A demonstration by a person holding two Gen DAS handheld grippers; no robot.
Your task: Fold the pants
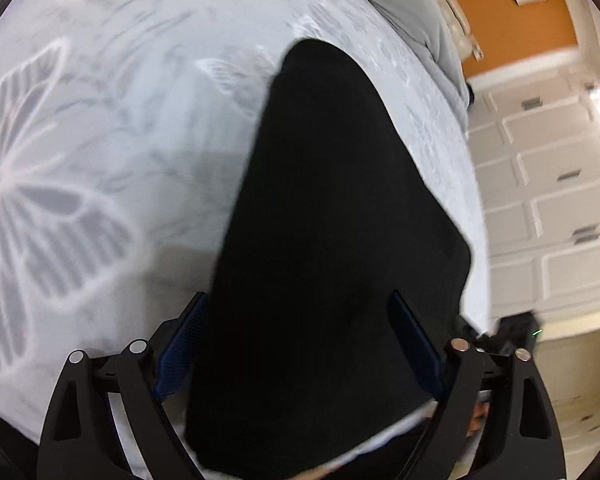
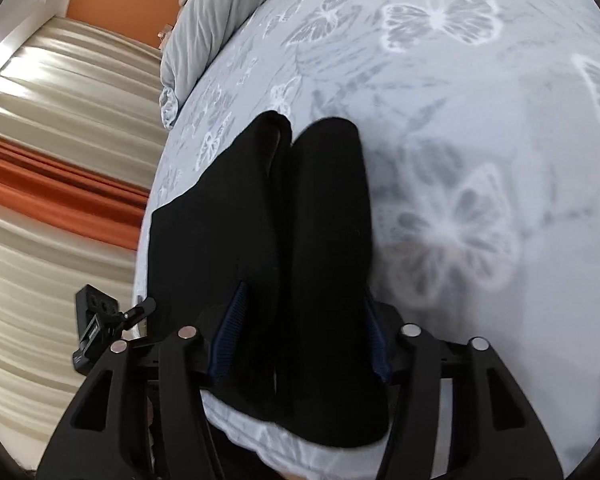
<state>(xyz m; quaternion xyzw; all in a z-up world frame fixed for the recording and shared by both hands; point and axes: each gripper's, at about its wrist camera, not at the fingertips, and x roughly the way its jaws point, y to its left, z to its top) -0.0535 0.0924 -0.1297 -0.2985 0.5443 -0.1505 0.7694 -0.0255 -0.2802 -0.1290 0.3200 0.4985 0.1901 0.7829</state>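
Black pants (image 1: 332,216) lie flat on the butterfly-print bed (image 1: 100,160), legs (image 2: 324,216) side by side running far. Left gripper (image 1: 300,344) and right gripper (image 2: 304,328) hover spread over the near end, fingers straddling the cloth, likely poised to pinch it for folding.

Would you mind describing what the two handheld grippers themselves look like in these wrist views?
Both are alike. The left gripper and the right gripper have matte black angular frames with triangular cut-outs, and round silver pins at the linkage joints. Each finger carries a dark blue textured pad. No cables or markings show. A small black device shows left of the right gripper.
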